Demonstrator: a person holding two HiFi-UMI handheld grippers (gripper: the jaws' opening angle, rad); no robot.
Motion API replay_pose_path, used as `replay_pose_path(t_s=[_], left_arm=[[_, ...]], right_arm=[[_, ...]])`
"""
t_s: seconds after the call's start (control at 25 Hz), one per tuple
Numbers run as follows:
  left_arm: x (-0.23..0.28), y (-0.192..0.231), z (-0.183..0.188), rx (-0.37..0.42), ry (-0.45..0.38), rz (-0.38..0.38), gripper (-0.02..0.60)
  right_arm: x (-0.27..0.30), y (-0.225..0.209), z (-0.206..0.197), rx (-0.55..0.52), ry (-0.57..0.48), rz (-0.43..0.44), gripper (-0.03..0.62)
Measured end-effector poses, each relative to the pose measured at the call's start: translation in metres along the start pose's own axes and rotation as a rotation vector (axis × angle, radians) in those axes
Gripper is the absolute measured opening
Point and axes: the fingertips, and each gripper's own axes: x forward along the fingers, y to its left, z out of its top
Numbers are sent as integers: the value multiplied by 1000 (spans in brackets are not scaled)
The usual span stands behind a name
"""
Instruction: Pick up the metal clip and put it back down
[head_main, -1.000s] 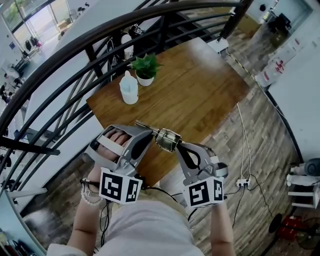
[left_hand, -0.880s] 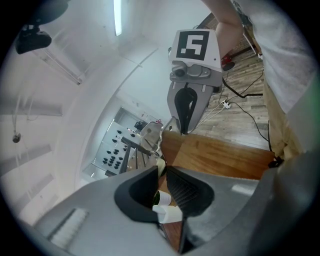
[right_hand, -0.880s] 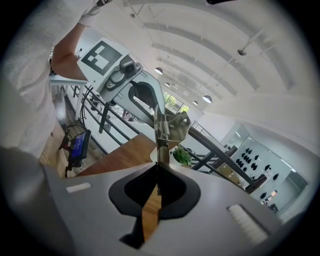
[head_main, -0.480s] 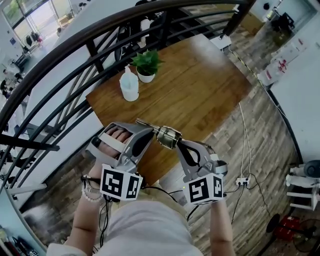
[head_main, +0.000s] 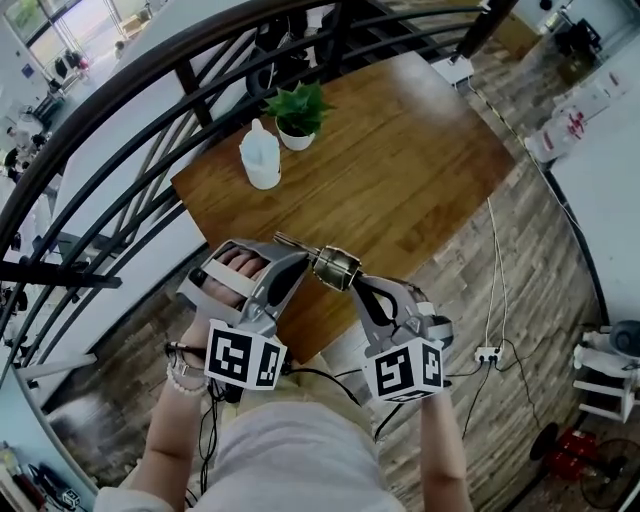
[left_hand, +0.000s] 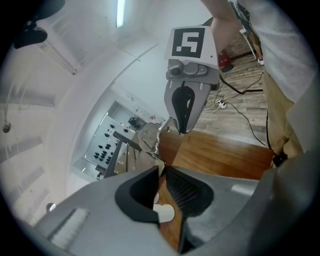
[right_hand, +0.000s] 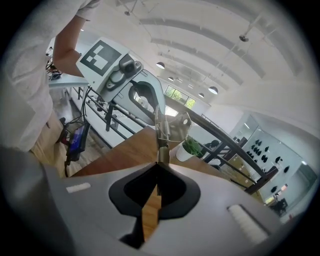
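My left gripper (head_main: 296, 256) and right gripper (head_main: 354, 286) both pinch the metal clip (head_main: 335, 268) above the wooden table's (head_main: 420, 170) near edge. I should lower them together, keep the clip level, and release only once it rests.

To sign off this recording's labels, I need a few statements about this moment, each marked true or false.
1. The right tongs are shut on the metal clip. True.
2. The metal clip lies flat on the table. False: it is held up off the table, between the two tongs.
3. The left tongs hang well away from the metal clip. False: they close on its other end.
4. A potted plant stands on the table next to a white bottle. True.
5. The white bottle lies on its side. False: it stands upright.
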Motion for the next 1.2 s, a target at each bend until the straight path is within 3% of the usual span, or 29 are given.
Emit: replay_pose_path(t_s=[0.56, 1.2], left_arm=[[35, -32, -13, -30, 12, -87, 52], [57, -89, -44, -93, 40, -192, 48]], right_arm=[[28, 12, -39, 26, 35, 62, 29], [65, 56, -73, 76, 70, 179, 29]])
